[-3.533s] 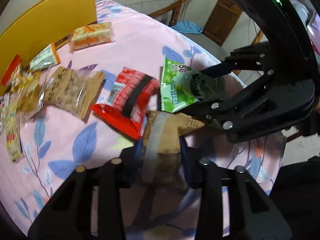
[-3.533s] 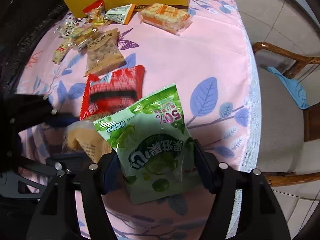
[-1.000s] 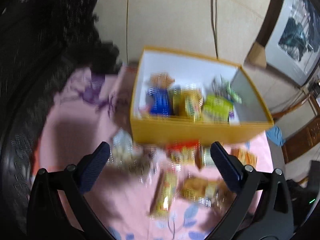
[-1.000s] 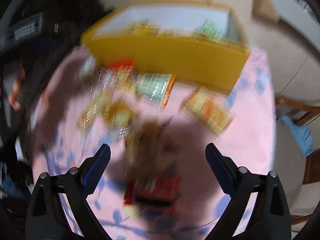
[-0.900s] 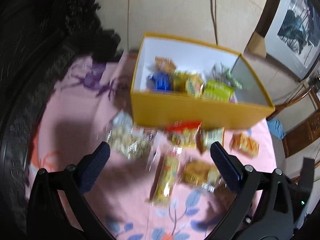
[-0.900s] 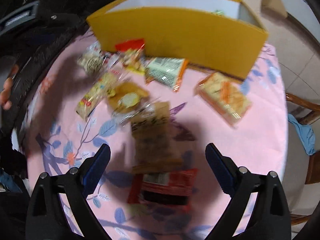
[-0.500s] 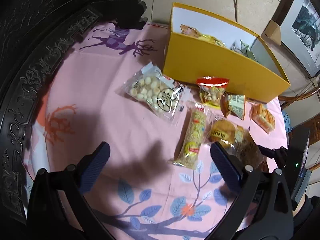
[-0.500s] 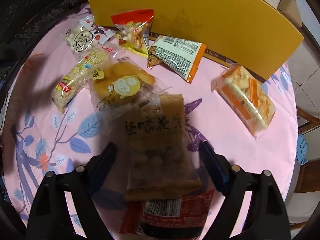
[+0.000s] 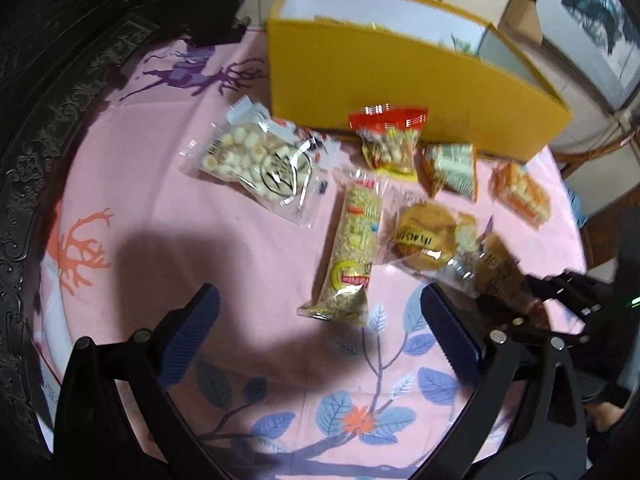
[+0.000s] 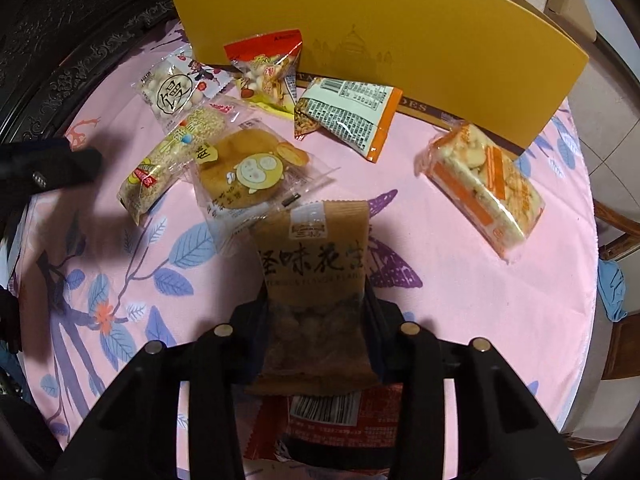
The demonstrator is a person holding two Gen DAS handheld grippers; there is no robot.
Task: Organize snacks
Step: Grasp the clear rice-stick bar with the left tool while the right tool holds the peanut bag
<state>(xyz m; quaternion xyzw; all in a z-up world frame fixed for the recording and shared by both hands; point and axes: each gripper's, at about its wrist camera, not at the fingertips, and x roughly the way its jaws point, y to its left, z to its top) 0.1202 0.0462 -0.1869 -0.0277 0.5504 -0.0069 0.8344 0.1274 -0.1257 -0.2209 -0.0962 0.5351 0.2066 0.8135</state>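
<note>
The step in hand is a pickup: the right gripper is closing its jaws around the brown peanut packet, which lies between the pads on the pink tablecloth, its near end overlapping a red packet. The pads look to be at the packet's sides, though whether they already press it is hard to tell.

Taking the yellow box as the landmark: the peanut packet lies well in front of its long wall, while a red-topped sachet and an orange-edged sachet sit just against that wall. A cracker pack lies off the box's right end (as the right wrist view shows it), and a round cake, a rice bar and a bag of small buns lie toward its left end.

The left gripper hangs wide and empty over the cloth, its jaws either side of the rice bar's near end.

Next, I judge, the right jaws need a firm hold, then a lift clear of the red packet and a carry over the box wall.
</note>
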